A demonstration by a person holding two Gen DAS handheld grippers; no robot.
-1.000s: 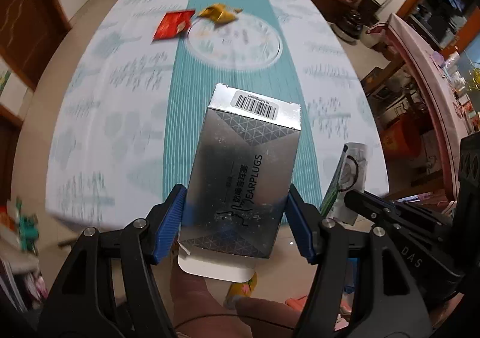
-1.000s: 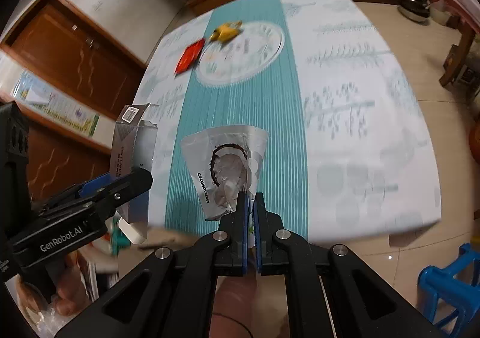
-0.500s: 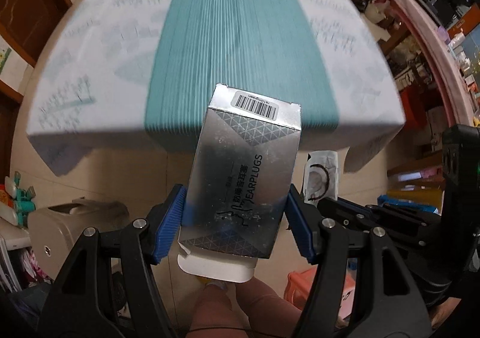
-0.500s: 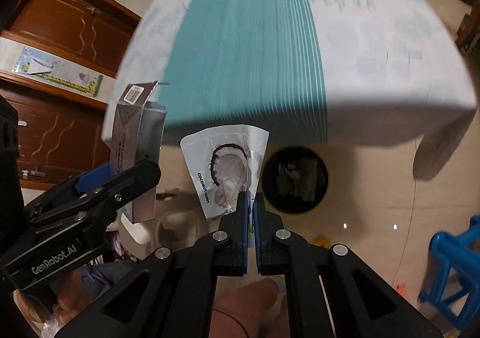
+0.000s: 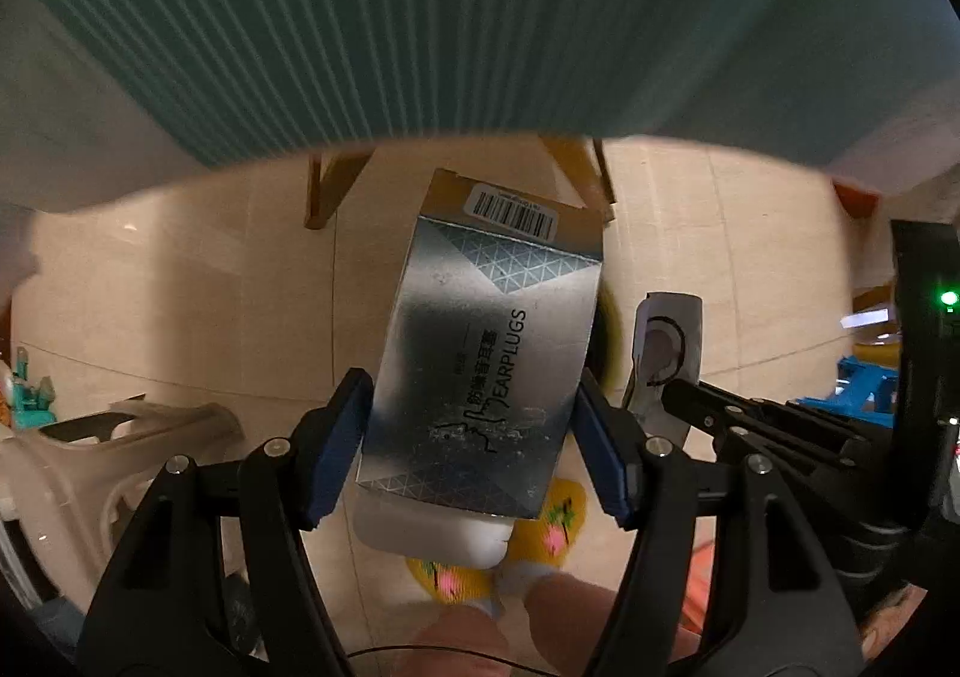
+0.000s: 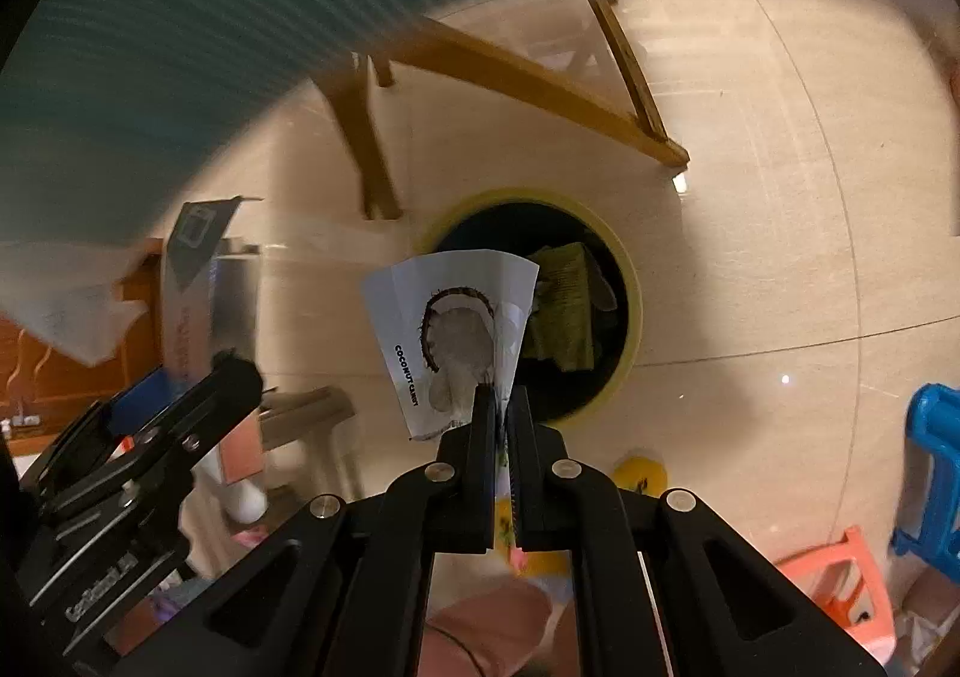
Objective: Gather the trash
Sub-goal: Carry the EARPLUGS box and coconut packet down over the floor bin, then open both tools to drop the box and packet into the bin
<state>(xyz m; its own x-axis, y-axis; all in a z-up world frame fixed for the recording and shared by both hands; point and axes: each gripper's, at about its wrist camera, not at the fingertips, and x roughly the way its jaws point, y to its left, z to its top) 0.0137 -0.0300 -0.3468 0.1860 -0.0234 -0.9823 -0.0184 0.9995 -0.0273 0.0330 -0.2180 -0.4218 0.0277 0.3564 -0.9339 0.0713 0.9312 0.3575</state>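
**Both grippers loaded above the bin**

The left gripper (image 5: 474, 437) is clamped on a silver earplugs box (image 5: 480, 353). The right gripper (image 6: 503, 407) is pinched tight on a white coconut candy wrapper (image 6: 450, 329). At one o'clock from the wrapper, a yellow-rimmed trash bin (image 6: 630, 281) stands on the floor (image 6: 750, 209), holding crumpled green wrappers (image 6: 561, 311).

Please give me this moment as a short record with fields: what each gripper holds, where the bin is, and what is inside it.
left gripper: shut on the silver earplugs box
right gripper: shut on the white coconut candy wrapper
bin: yellow-rimmed, on the tiled floor, just beyond the wrapper
bin contents: some green packaging, rest too dark to tell
step left: both items not yet released
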